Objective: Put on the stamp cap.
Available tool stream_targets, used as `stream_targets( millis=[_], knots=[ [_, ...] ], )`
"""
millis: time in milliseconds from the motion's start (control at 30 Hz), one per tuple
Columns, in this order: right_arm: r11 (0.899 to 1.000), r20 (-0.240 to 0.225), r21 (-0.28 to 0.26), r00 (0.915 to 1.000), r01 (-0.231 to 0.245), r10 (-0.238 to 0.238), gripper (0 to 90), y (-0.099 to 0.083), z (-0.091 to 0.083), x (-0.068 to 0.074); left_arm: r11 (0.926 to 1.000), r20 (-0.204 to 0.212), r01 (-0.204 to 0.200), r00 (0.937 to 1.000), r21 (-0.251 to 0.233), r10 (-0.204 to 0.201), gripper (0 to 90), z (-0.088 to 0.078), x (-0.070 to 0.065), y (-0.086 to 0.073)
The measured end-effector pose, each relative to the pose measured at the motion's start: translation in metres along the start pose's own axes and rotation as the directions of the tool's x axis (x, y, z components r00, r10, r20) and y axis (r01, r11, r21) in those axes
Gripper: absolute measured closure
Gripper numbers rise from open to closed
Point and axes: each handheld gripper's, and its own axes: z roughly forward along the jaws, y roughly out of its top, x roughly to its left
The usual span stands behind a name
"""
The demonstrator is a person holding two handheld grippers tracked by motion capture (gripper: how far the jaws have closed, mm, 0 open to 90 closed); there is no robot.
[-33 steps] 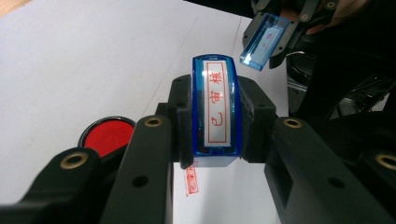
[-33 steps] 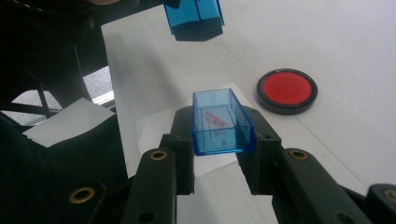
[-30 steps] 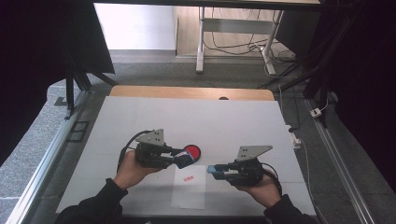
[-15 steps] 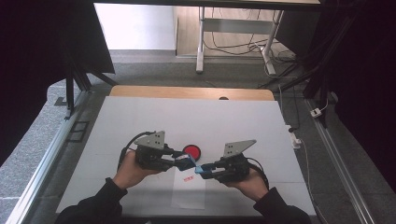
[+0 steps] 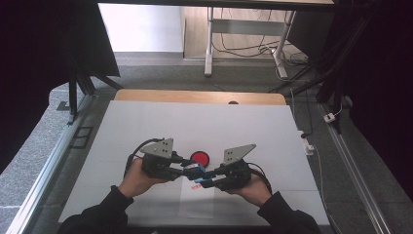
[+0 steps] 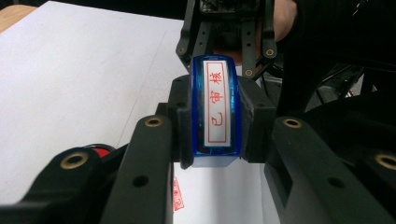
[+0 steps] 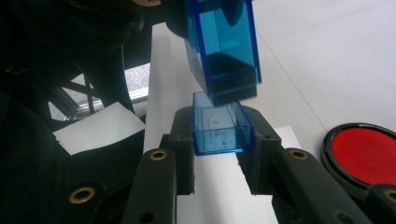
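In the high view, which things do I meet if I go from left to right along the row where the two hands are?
Left hand → left gripper holding the blue stamp → right gripper holding the blue cap → right hand. The red ink pad lies just beyond, above the place where the grippers meet.

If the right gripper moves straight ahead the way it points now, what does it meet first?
Most likely the blue stamp body held by the left gripper. The right gripper holds the blue cap just short of it; the exact gap is unclear.
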Motion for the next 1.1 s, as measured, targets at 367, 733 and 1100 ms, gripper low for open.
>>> stream_targets(
  millis=[367, 733, 1100],
  knots=[
    [1.0, -0.03, -0.001, 0.9992, 0.025, -0.025, 68.5, 0.0033, 0.0058, 0.0004, 0.9997, 0.043, -0.015, 0.9989, -0.02, 0.016, 70.3, 0.0004, -0.0005, 0.0],
    [0.999, -0.061, -0.019, 0.9974, 0.036, -0.037, 68.6, 0.0051, 0.0049, 0.0015, 0.9994, 0.069, -0.026, 0.9972, -0.023, 0.028, 70.3, 0.0022, -0.0006, -0.0012],
    [0.998, -0.08, -0.048, 0.9961, 0.035, -0.038, 68.7, 0.0057, 0.0024, 0.0017, 0.9975, 0.104, 0.006, 0.9946, -0.07, 0.001, 70.3, 0.0018, 0.0031, -0.0048]
  ],
)
